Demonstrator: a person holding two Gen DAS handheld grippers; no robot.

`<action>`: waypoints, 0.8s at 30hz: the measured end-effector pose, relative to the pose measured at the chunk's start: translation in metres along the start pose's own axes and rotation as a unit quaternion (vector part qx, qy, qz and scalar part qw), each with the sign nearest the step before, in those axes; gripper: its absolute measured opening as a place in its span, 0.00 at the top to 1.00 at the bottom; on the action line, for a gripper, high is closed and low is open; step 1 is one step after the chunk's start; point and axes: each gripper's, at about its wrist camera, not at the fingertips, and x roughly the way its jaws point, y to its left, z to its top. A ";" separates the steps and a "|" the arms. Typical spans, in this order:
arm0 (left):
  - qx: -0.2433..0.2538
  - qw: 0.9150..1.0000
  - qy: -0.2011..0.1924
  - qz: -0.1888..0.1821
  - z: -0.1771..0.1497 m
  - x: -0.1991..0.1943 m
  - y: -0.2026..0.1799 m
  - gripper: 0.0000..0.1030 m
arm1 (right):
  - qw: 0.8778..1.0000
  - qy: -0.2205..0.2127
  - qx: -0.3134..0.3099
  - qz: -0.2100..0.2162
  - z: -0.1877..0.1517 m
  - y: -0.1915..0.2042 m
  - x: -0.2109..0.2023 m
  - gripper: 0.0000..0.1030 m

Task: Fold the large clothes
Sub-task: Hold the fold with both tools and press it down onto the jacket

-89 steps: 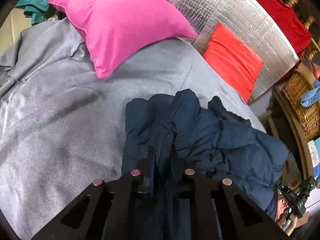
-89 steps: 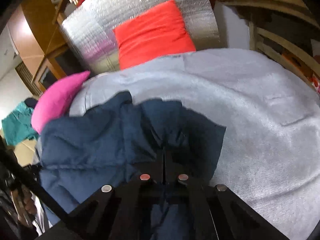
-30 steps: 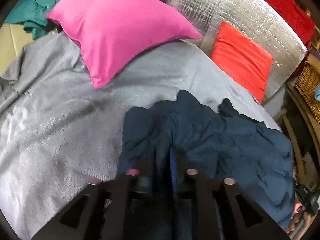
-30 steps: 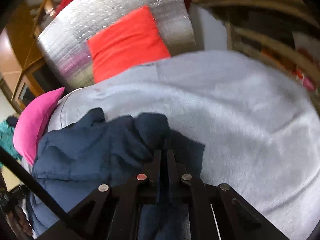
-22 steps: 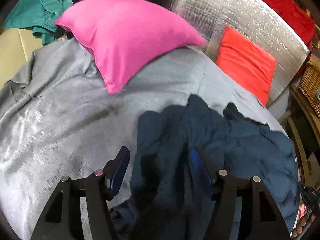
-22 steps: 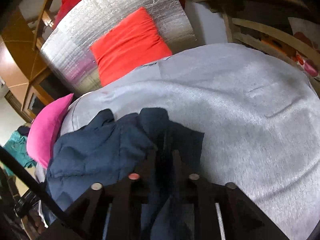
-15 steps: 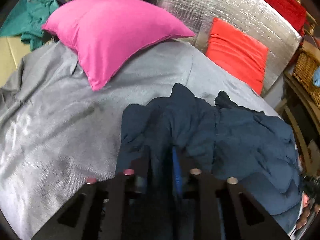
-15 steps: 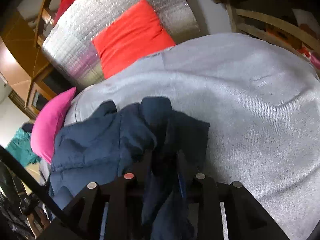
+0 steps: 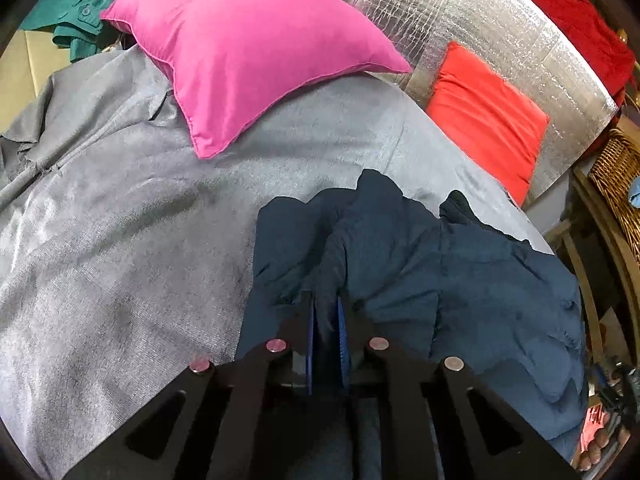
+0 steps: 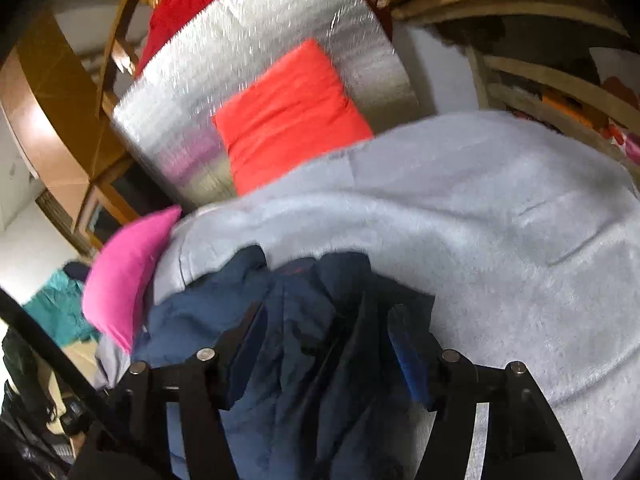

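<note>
Right now, a dark blue jacket (image 9: 420, 280) is seen lying in a crumpled heap on a bed covered by a grey blanket (image 9: 120, 240). A fold of the jacket is pinched tight between the two blue pads of the left gripper (image 9: 326, 320), so its jaws are closed on the cloth. The right gripper (image 10: 328, 340) is spread wide, and its jaws stand open with the jacket (image 10: 304, 320) bunched loosely between them; nothing is squeezed there.

Most of the jacket is spread away to the right of the left gripper, towards the bed's edge, so its long way seems to run across the bed from side to side. Seen from the right gripper, the heap lies ahead and off to the left.

It is judged that the next move hangs on this: one end is held already by the left gripper, and the other end sits right inside the open right jaws. A good edge would need to be caught there before the jacket can be pulled flat.

A pink pillow (image 9: 248, 52) and a red pillow (image 9: 488, 116) are kept well apart from the jacket, further up the bed.
</note>
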 end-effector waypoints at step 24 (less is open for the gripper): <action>0.021 0.998 -0.032 0.054 -0.008 0.004 -0.011 0.61 | 0.999 -0.005 -0.007 -0.051 -0.018 0.008 0.022 0.59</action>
